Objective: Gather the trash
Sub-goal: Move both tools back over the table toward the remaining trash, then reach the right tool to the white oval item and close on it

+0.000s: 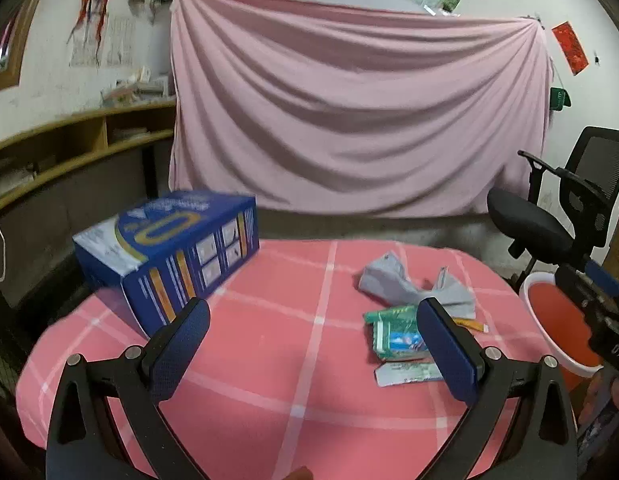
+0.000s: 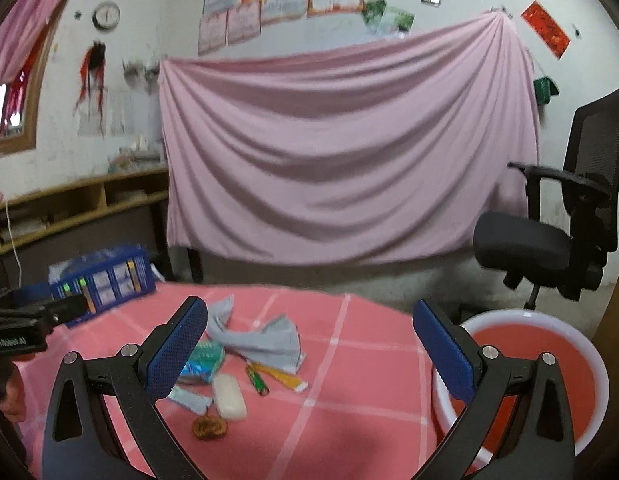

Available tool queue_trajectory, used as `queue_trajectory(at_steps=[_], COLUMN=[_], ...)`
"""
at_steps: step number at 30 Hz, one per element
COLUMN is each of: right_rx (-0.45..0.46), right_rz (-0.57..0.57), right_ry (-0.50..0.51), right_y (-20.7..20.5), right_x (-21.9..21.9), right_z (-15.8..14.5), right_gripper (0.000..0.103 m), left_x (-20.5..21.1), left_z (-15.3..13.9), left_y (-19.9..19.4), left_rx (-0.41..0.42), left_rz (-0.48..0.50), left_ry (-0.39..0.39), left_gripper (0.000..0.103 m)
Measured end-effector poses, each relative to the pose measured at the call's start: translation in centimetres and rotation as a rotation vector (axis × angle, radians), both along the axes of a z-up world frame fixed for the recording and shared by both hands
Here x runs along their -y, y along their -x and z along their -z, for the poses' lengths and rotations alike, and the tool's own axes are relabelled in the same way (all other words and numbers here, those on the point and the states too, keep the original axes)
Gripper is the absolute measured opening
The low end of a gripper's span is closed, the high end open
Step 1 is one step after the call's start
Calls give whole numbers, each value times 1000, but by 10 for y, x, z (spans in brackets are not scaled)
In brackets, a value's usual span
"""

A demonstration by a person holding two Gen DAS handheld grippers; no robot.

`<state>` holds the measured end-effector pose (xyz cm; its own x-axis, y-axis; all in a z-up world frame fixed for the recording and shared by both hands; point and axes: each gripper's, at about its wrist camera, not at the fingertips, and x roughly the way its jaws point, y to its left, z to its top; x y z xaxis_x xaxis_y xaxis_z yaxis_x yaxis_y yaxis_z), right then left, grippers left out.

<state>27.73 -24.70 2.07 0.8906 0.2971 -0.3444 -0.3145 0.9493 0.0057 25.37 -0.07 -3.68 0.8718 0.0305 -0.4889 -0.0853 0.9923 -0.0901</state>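
Nothing collected yet: red bucket [image 2: 525, 364] sitting empty, trash pile [image 2: 237, 360] still lying on table, both grippers [image 1: 313, 344] [image 2: 309, 344] hovering wide open, holding nothing.

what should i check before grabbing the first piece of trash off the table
1. Left gripper open and empty: ok.
2. Right gripper open and empty: ok.
3. Trash within view: ok, grey crumpled paper, green packet, white bar and lighter lie clustered on the pink tablecloth.
4. Red basin beside the table and showing no contents: ok.
5. Blue box apart from the pile: ok.
6. Whether pieces overlap enough to lift together: cannot tell.
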Motion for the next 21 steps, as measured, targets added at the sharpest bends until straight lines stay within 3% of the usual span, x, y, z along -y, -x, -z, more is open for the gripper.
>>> queue_trajectory(at_steps=[5, 10, 13, 17, 21], right_rx=[-194, -314, -409, -479, -538], right_rz=[-62, -115, -181, -246, -286], right_ry=[8, -5, -8, 9, 45], right_y=[-23, -33, -40, -44, -48], right_x=[-5, -7, -13, -22, -34], right_z=[18, 31, 40, 48, 56], right_gripper=[102, 82, 75, 56, 52], left_x=[-5, -3, 1, 2, 2], left_z=[13, 27, 35, 41, 41], left_y=[-14, -25, -31, -38, -41], left_rx=[-96, -180, -223, -266, -286], left_rz=[-20, 15, 38, 51, 63], left_ry=[13, 0, -21, -20, -7], left_gripper=[101, 98, 91, 81, 81])
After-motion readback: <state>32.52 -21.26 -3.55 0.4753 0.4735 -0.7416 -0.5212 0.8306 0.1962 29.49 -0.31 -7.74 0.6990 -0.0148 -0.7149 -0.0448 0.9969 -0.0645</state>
